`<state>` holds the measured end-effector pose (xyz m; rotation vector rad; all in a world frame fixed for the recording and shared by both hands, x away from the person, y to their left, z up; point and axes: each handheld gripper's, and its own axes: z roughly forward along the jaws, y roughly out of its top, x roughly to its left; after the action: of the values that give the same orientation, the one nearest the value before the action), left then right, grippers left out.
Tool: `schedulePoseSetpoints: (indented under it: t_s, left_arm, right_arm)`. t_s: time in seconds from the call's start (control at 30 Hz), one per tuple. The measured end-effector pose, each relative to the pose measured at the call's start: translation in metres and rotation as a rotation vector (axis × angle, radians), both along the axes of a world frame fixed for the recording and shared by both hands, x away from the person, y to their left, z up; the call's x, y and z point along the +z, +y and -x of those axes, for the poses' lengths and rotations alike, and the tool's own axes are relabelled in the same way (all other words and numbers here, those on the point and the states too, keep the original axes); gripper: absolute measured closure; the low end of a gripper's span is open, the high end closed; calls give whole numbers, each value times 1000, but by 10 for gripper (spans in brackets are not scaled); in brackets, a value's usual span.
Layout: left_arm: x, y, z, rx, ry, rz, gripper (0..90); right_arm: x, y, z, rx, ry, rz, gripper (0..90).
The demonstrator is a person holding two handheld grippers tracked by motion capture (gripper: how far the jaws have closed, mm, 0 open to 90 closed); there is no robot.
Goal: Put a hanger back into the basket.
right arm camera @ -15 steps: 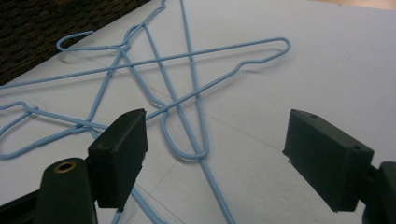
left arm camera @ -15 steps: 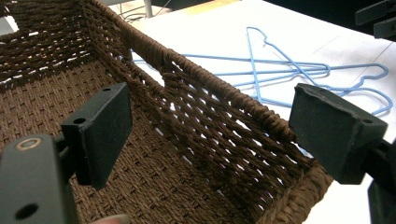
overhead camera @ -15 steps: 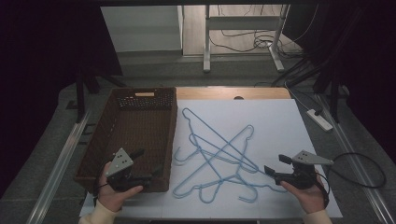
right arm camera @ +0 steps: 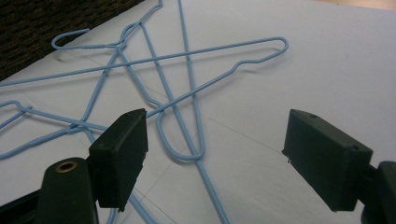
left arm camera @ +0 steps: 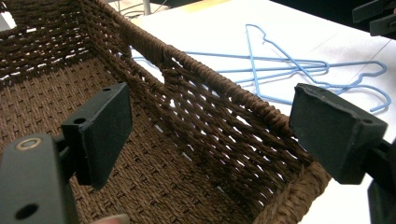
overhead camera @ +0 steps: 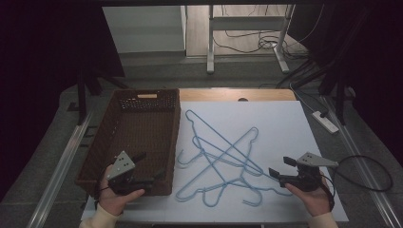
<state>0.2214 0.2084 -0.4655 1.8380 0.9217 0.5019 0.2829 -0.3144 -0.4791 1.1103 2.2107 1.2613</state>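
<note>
Low at five o'clock in the high view, the right hand-held gripper [overhead camera: 281, 171] sits in a person's hand with its jaws spread wide and nothing between them. It points toward nine o'clock, at the near edge of a tangle of blue wire hangers [overhead camera: 223, 156], probably lined up to pick one. In the right gripper view, a hanger hook [right arm camera: 180, 140] lies on the sheet just beyond the open jaws, not touched.

At seven o'clock, the left hand-held gripper [overhead camera: 145, 165] is also wide open and holds nothing. It hovers over the near right corner of a brown woven basket [overhead camera: 107, 137], one jaw inside and one outside the wall, perhaps to steady it.

The basket looks empty and stands just beside the hangers, likely as their destination. Both rest on a white sheet [overhead camera: 285, 123] covering the surface.
</note>
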Motion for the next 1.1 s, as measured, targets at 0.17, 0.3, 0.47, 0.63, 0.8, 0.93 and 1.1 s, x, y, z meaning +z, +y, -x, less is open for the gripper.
schedulePoseSetpoints:
  t_s: [0.17, 0.3, 0.47, 0.63, 0.8, 0.93, 1.1]
  left_arm:
    - [-1, 1, 2, -1, -3, -9, 146]
    - [-2, 2, 3, 2, 1, -3, 145]
    - [-1, 1, 2, -3, -2, -8, 146]
    - [0, -1, 1, -6, -6, -9, 146]
    - [1, -1, 0, -6, -7, -9, 146]
    - [1, -1, 1, -3, -10, -13, 146]
    - [0, -1, 1, -7, -12, -13, 147]
  right_arm:
    - [1, 2, 2, 7, -5, 18, 226]
    - [2, 7, 0, 14, -3, 29, 240]
    - [2, 7, 1, 19, 1, 31, 245]
    - [3, 4, 4, 12, 6, 26, 246]
    - [3, 5, 6, 16, 16, 30, 246]
    - [7, 12, 8, 30, 20, 42, 246]
    - [13, 25, 8, 59, 39, 71, 248]
